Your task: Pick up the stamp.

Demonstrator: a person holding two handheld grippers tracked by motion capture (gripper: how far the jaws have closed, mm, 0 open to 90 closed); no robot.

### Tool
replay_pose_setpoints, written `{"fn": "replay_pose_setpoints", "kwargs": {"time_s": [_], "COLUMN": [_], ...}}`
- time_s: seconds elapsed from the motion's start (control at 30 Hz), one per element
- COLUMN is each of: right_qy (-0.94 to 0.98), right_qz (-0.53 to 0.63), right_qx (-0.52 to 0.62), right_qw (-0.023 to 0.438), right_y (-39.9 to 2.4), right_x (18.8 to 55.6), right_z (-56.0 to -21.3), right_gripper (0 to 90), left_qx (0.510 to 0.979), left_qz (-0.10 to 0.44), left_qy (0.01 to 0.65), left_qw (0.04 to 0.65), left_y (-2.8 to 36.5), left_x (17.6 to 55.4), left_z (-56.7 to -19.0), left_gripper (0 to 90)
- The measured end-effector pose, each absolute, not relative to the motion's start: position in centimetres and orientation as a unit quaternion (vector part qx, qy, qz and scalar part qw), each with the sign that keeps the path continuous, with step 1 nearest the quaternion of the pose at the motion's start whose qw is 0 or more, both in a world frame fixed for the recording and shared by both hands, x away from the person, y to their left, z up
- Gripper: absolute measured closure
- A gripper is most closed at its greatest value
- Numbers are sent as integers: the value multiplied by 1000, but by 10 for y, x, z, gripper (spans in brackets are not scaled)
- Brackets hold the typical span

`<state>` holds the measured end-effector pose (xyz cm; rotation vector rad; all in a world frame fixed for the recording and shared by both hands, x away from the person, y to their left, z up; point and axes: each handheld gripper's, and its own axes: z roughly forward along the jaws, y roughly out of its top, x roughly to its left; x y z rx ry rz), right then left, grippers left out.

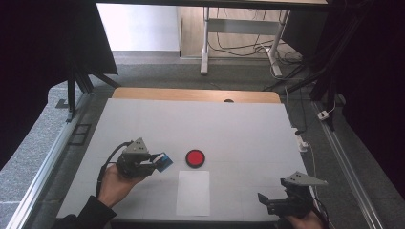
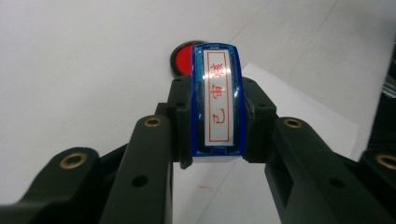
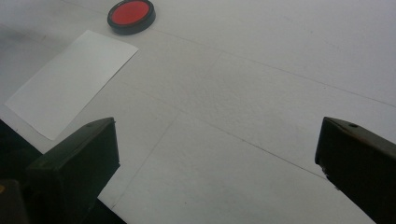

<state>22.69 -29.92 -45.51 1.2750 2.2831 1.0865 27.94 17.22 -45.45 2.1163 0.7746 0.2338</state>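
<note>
My left gripper (image 1: 160, 162) is shut on a blue stamp (image 1: 164, 162), held just above the table left of the red ink pad (image 1: 195, 158). In the left gripper view the stamp (image 2: 217, 102) sits clamped between the jaws, its white label with red characters facing the camera, and the ink pad (image 2: 183, 58) lies beyond it. A white sheet of paper (image 1: 193, 192) lies in front of the ink pad. My right gripper (image 1: 268, 203) rests at the table's near right edge, open with nothing between its jaws. The right gripper view has the paper (image 3: 70, 81) and the ink pad (image 3: 131, 15) at upper left.
The white table top (image 1: 239, 129) has a wooden strip along its far edge. A white power strip (image 1: 302, 142) with cables lies off the right edge. Aluminium rails run along both sides, and black curtains hang left and right.
</note>
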Motion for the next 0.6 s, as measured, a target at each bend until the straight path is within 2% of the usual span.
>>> {"fn": "replay_pose_setpoints", "kwargs": {"time_s": [0.6], "right_qy": [797], "right_qz": [380], "right_qx": [443], "right_qw": [153], "right_y": [-299], "right_x": [227], "right_z": [-455], "right_gripper": [0], "left_qx": [855], "left_qz": [87], "left_qy": [262], "left_qw": [439], "left_y": [157], "left_x": [280], "left_z": [-437], "left_gripper": [695]}}
